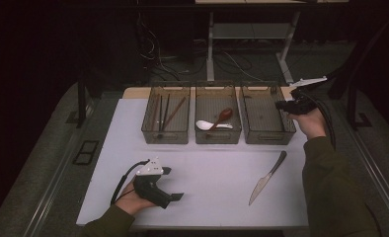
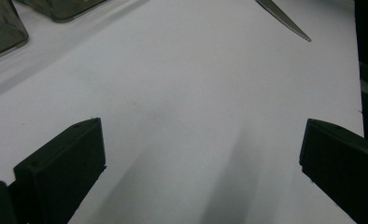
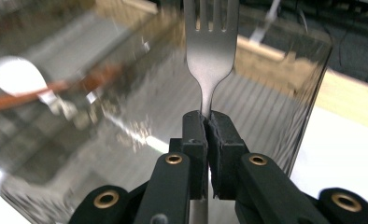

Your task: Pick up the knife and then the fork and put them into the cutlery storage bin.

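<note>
My right gripper [image 1: 281,104] hangs at the right rim of the right-hand clear bin [image 1: 267,136]. In the right gripper view its jaws [image 3: 208,116] are shut on the neck of a metal fork [image 3: 211,46], tines pointing away over the bin's ribbed floor. A table knife [image 1: 266,178] lies on the white mat at the front right, and its tip [image 2: 285,19] shows in the left gripper view. My left gripper [image 1: 173,183] rests low on the mat at the front left, jaws wide open [image 2: 203,154] with nothing between them.
Three clear bins stand in a row at the back of the mat. The left bin [image 1: 165,137] holds chopsticks [image 1: 165,111]. The middle bin [image 1: 218,137] holds a white spoon [image 1: 205,125] and a reddish-brown spoon [image 1: 222,117]. Dark floor surrounds the table.
</note>
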